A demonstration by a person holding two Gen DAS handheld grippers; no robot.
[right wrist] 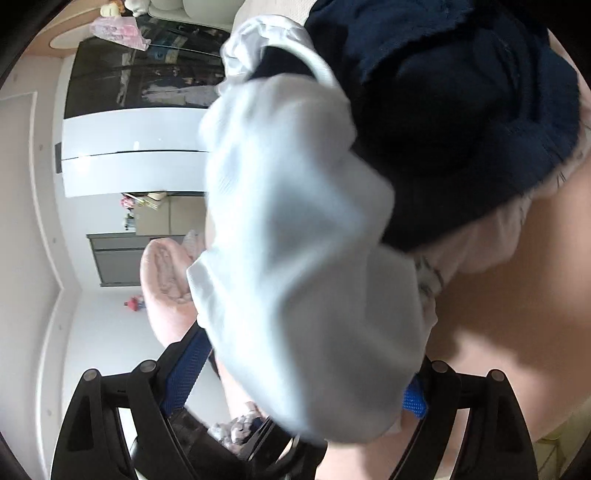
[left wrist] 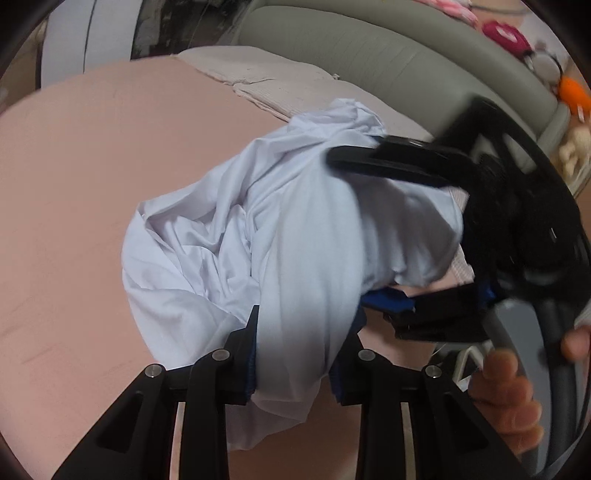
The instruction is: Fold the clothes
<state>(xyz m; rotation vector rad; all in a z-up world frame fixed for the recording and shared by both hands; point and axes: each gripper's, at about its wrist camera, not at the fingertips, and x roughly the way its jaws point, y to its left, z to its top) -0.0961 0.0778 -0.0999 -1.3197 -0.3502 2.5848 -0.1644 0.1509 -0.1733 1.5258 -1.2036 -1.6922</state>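
Folding has barely begun: the white garment (left wrist: 295, 229) is a crumpled bunch, lifted partly off the pink bed surface (left wrist: 74, 184), with no flat panel or crease laid yet. Left gripper (left wrist: 295, 354) is pinched narrow on a gathered hank of the cloth, pads pressing it. Right gripper (right wrist: 295, 384) stands wide, cloth bunched between its fingers (pads not visibly pressing, so I judge no grip there). Left to do, by my estimate: spread, smooth, fold.

Surroundings: a dark navy garment (right wrist: 461, 110) lies just behind the white one in the right wrist view and could snag. A beige quilted pad (left wrist: 277, 88) lies beyond, then the grey headboard (left wrist: 369, 48) and plush toys (left wrist: 506, 35).
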